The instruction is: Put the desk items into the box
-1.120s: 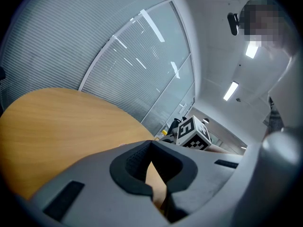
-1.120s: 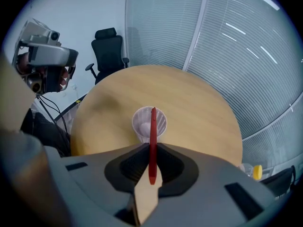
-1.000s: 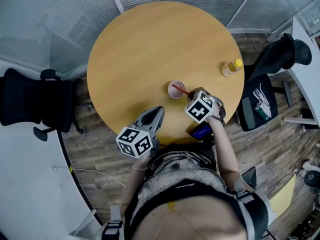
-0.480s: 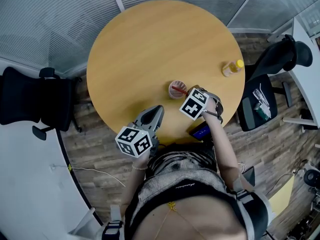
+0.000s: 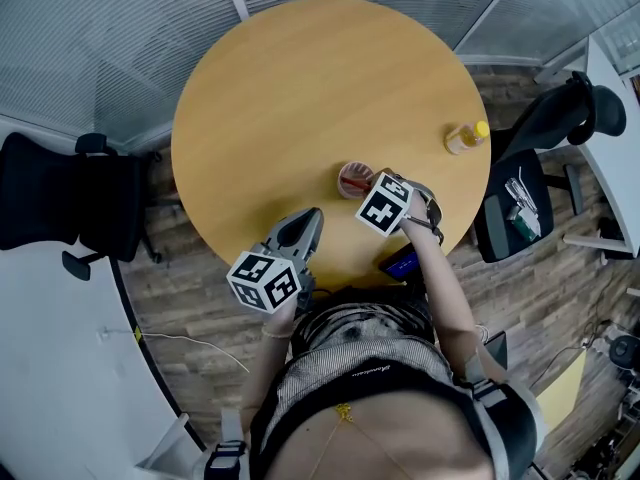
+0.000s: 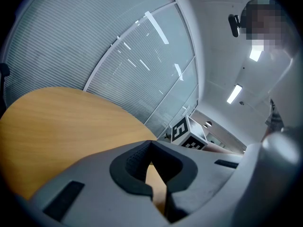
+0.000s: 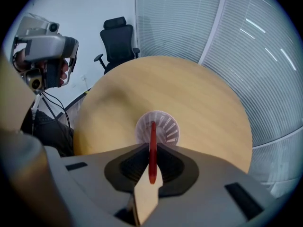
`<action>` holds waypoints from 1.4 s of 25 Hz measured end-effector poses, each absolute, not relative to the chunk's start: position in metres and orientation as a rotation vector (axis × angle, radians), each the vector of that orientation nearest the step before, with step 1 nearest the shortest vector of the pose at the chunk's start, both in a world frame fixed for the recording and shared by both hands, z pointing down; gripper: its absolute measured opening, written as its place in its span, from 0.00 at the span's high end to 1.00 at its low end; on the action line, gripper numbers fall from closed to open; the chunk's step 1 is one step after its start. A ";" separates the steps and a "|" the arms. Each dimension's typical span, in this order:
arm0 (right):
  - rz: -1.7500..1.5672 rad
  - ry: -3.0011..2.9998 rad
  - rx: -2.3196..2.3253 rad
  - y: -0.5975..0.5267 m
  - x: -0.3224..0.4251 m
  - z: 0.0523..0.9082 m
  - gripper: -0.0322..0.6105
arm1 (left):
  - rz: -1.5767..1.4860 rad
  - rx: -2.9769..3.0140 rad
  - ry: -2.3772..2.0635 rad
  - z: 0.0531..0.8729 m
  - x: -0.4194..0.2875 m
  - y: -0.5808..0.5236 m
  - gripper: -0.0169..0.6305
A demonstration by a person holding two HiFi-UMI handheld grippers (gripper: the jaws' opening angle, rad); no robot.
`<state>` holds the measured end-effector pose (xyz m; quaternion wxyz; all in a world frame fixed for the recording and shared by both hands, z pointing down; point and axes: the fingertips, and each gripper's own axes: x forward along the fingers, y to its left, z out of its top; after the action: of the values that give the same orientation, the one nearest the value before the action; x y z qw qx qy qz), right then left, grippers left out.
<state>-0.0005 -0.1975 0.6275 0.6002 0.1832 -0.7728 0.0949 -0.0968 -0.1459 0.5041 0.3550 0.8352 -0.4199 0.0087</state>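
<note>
Tabletop [image 5: 290, 98] lies open; only slotted cup [image 5: 353, 179] and bottle [image 5: 464, 136] obstruct.

Round wooden worktop [image 5: 300, 88] sits in a corner formed by glass walls with slatted blinds [image 5: 90, 48]. Floor [image 5: 200, 288] is grey-brown wood plank, with a thin pale cable [image 5: 190, 342] lying on it lower left. Black office chair [image 5: 60, 203] left of the worktop, second black chair [image 5: 545, 158] to the right, near a white desk [image 5: 615, 98] at the frame edge. Ceiling strip lights [image 6: 234, 93] are on.
</note>
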 end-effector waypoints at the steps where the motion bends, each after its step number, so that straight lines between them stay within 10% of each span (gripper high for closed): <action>1: 0.225 -1.796 0.427 -0.198 -0.001 0.628 0.85 | 0.022 2.158 -1.085 0.504 -0.097 -0.147 0.97; 35: 0.315 -1.953 0.466 -0.196 -0.016 0.622 0.77 | 0.034 2.181 -1.072 0.500 -0.087 -0.144 0.97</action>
<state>-0.0161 -0.1958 0.6222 0.5268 0.1949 -0.8168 0.1317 -0.0869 -0.1440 0.5002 0.3483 0.8412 -0.4133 0.0133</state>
